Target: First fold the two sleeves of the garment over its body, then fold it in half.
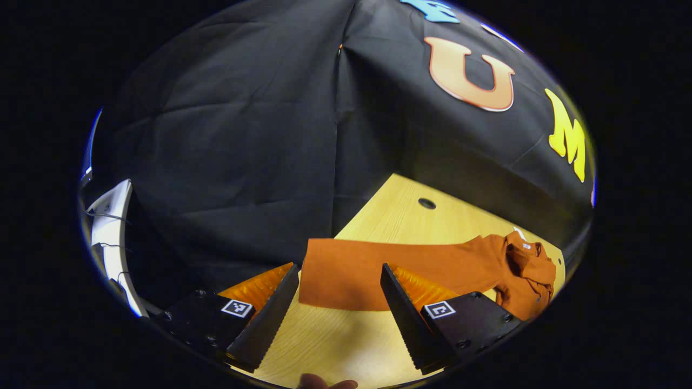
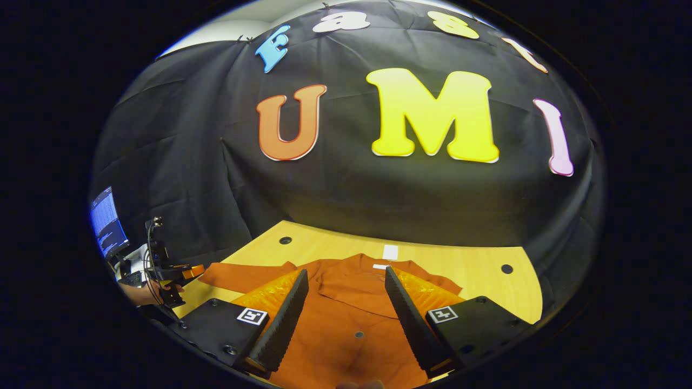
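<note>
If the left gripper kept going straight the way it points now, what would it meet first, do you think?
Most likely the shirt's outstretched sleeve, lying flat on the wooden table between the open left gripper fingers; depth is hard to judge.

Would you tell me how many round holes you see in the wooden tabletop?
2 in the right gripper view: one hole at the table's far left, one hole at the right. The shirt may hide others.

The rust-orange button-up cloth garment [image 2: 351,319] runs under both fingers and off the bottom edge below them, its lower body unseen.
</note>
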Tool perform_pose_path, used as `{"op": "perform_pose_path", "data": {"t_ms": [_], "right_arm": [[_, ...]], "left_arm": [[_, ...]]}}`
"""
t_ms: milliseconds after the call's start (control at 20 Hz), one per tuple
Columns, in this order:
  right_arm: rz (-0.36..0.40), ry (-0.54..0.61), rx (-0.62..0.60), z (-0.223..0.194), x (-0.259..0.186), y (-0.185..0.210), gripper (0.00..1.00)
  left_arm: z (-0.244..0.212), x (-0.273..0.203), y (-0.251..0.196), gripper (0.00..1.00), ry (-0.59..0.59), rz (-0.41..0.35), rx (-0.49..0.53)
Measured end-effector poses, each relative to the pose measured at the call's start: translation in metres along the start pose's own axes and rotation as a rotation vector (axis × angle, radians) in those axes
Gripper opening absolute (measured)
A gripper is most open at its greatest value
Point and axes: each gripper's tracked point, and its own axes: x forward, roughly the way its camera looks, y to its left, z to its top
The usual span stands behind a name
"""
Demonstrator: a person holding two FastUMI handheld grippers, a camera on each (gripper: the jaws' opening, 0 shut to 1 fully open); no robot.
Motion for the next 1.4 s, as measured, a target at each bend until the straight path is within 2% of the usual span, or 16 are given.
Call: {"op": "perform_pose_path", "data": {"t_ms": [200, 350, 550, 600, 850, 900, 1000, 1200, 1400], "right_arm": [[-0.059, 0.013, 0.064, -0.004, -0.020, -0.021, 0.92], [-0.073, 0.014, 0.086, -0.004, -0.026, -0.024, 0.92], [-0.058, 0.024, 0.105, -0.006, -0.024, -0.017, 0.92], [-0.052, 0.026, 0.110, -0.007, -0.023, -0.014, 0.92], [-0.038, 0.025, 0.105, -0.004, -0.024, -0.012, 0.92], [-0.041, 0.023, 0.109, -0.002, -0.025, -0.014, 0.92], [-0.053, 0.017, 0.121, -0.001, -0.029, -0.022, 0.92], [-0.070, 0.024, 0.146, -0.011, -0.036, -0.036, 0.92], [-0.075, 0.018, 0.159, -0.021, -0.045, -0.048, 0.92]], "left_arm": [[-0.029, 0.026, 0.004, 0.99, 0.079, 0.026, -0.049], [-0.031, 0.027, 0.005, 0.99, 0.081, 0.057, -0.032], [-0.041, 0.027, 0.005, 0.98, 0.066, 0.112, 0.101], [-0.042, 0.029, 0.000, 0.93, 0.059, 0.106, 0.095], [-0.042, 0.023, -0.012, 0.16, 0.044, 0.088, 0.004], [-0.041, 0.023, -0.013, 0.09, 0.049, 0.074, 0.002], [-0.037, 0.021, -0.015, 0.04, 0.068, 0.047, -0.004], [-0.008, 0.010, -0.033, 0.03, 0.025, -0.019, -0.020], [0.030, -0.002, -0.067, 0.03, -0.029, -0.094, 0.012]]}}
